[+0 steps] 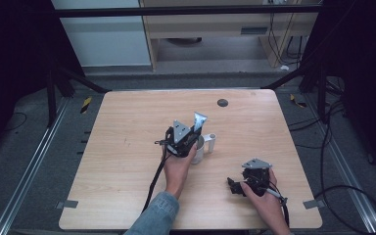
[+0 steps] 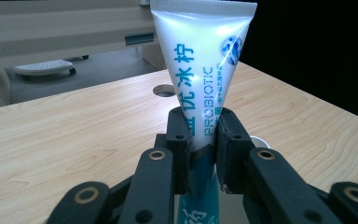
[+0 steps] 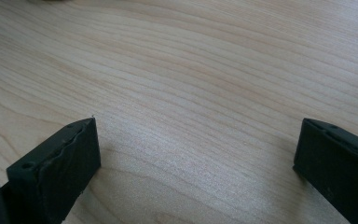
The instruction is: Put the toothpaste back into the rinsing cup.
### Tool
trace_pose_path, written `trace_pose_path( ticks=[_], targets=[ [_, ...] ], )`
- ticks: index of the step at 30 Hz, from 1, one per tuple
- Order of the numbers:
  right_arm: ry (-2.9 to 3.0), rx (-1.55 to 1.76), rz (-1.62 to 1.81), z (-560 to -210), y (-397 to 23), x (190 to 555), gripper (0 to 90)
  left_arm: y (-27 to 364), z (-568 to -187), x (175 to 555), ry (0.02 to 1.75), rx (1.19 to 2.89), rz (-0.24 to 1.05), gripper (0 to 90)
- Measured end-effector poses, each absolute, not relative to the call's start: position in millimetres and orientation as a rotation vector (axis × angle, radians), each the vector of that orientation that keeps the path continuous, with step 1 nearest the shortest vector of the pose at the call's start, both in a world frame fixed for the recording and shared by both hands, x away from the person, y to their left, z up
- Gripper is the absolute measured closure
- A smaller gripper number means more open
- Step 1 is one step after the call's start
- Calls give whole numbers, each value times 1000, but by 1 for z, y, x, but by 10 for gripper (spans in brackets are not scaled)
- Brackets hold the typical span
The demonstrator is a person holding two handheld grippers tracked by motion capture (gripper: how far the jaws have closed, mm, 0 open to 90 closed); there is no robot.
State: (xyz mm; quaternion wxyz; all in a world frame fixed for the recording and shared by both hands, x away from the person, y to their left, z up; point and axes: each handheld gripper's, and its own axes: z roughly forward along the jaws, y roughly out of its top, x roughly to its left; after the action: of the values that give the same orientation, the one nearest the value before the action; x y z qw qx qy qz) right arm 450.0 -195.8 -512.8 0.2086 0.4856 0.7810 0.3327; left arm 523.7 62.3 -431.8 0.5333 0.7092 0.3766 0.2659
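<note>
A white toothpaste tube (image 1: 199, 120) with blue print stands upright, crimped end up, near the middle of the wooden table (image 1: 127, 147). My left gripper (image 1: 196, 134) is shut on the tube's lower half; in the left gripper view both pads (image 2: 179, 144) press on the tube (image 2: 200, 60). Just below and beside the tube sits a white mug (image 1: 200, 151) with its handle to the right; a bit of its rim (image 2: 260, 140) peeks past the right jaw. My right gripper (image 1: 235, 187) rests low at the front right, open, with bare wood between its jaws (image 3: 198, 158).
A dark round grommet (image 1: 222, 103) is set into the table near its far edge, also seen behind the tube (image 2: 164, 90). Beyond the table are a pale cabinet (image 1: 215, 24), dark frame legs and cables on the floor (image 1: 342, 196).
</note>
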Motion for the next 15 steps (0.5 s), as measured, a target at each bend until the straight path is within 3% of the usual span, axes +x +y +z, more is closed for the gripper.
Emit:
trace_pose_path(
  ticks=[15],
  targets=[
    [2174, 1348, 925, -513, -196, 450, 4, 64, -430, 527, 914, 1696, 607, 706]
  ],
)
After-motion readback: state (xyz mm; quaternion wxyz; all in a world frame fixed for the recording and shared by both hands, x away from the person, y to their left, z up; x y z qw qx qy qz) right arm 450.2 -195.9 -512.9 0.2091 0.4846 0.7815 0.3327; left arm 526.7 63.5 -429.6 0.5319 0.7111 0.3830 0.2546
